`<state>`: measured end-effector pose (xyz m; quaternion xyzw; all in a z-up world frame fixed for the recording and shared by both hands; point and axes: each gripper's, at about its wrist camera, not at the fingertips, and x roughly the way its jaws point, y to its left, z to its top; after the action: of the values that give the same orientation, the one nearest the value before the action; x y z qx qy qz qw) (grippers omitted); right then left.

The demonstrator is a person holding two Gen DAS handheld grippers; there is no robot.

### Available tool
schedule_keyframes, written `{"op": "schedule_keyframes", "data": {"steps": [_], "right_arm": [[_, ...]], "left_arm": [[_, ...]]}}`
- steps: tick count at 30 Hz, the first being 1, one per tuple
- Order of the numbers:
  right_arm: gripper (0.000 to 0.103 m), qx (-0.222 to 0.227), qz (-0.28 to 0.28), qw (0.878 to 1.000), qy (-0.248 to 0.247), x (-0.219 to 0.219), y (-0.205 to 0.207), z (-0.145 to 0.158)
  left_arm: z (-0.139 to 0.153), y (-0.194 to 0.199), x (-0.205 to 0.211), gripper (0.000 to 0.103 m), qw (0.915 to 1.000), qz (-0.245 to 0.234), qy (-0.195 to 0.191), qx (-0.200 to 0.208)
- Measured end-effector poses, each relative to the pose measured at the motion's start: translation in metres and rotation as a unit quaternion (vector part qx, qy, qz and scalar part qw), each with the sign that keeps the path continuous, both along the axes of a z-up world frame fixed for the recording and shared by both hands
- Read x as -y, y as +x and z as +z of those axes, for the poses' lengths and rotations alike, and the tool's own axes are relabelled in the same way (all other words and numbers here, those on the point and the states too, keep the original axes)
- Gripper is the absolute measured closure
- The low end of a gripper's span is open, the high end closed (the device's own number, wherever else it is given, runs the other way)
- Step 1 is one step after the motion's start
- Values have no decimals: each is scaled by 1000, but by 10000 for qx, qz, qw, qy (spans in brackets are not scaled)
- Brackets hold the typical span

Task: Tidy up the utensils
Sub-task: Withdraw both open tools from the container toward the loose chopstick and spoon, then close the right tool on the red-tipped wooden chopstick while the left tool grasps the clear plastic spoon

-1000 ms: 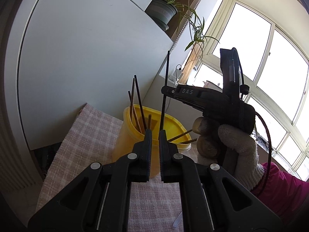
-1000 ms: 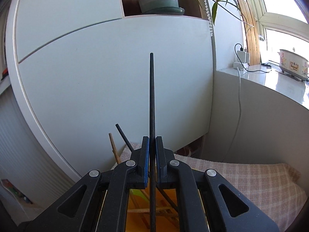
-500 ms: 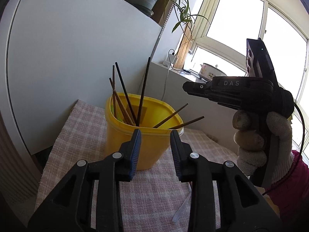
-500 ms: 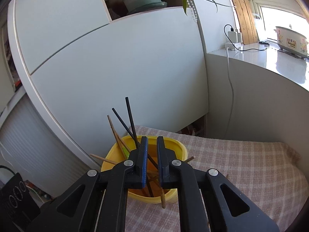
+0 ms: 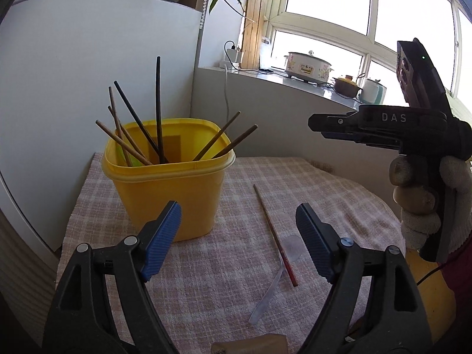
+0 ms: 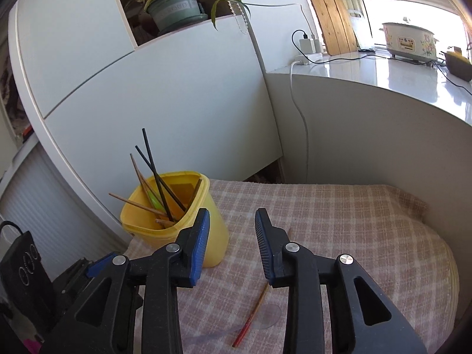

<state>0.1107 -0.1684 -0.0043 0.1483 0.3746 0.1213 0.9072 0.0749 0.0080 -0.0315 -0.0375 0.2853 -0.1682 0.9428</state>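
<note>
Standing apart with nothing between their blue pads, both the left tool and the right tool have just been opening, released and empty. Ahead, the yellow tub holds most chopsticks upright, so they stay gathered. One red-tipped chopstick and a clear spoon lie loose on the checked cloth over the worktop, probably next.
</note>
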Motion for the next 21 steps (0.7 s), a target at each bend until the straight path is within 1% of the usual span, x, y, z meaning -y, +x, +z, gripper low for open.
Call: {"op": "schedule_keyframes", "data": {"steps": [1,2,4,6,9,10,11,12,13,14,15,18,20,21], "right_arm": [[61,-18,-75,10000,-33,6,-2,-4],[60,-26,-149,9998,-97,11,-4,-7],[60,-78,-271,9994,-218,19,-7,-14],[60,-175,-357,9990,-210,27,-10,-21],[60,-377,-423,9982,-218,36,-10,-33],[60,-447,-424,9979,-221,38,-10,-37],[60,-518,-417,9975,-220,39,-9,-41],[60,-609,-393,9971,-225,40,-7,-46],[60,-704,-362,9966,-222,40,-5,-51],[60,-786,-324,9962,-196,40,-4,-55],[60,-868,-272,9957,-169,39,-3,-60],[60,-1151,-40,9933,-136,33,4,-76],[60,-1382,125,9903,-108,26,10,-87],[60,-1511,217,9883,-66,22,15,-94]], "left_arm": [[-2,1,4,21,10000,-51,28,-36],[-4,2,7,21,9999,-97,56,-79],[-8,4,13,21,9997,-153,134,-131],[-13,6,17,21,9993,-225,192,-220],[-24,8,21,21,9979,-485,211,-384],[-27,8,23,26,9973,-564,227,-416],[-31,10,26,35,9963,-659,242,-504],[-35,12,28,45,9948,-767,234,-630],[-40,15,29,51,9928,-894,186,-773],[-46,18,30,61,9903,-1007,132,-947],[-51,21,32,67,9882,-1068,134,-1092],[-64,25,42,73,9828,-1267,334,-1305],[-71,28,48,74,9778,-1450,393,-1463],[-73,29,50,74,9767,-1458,426,-1516]]}}
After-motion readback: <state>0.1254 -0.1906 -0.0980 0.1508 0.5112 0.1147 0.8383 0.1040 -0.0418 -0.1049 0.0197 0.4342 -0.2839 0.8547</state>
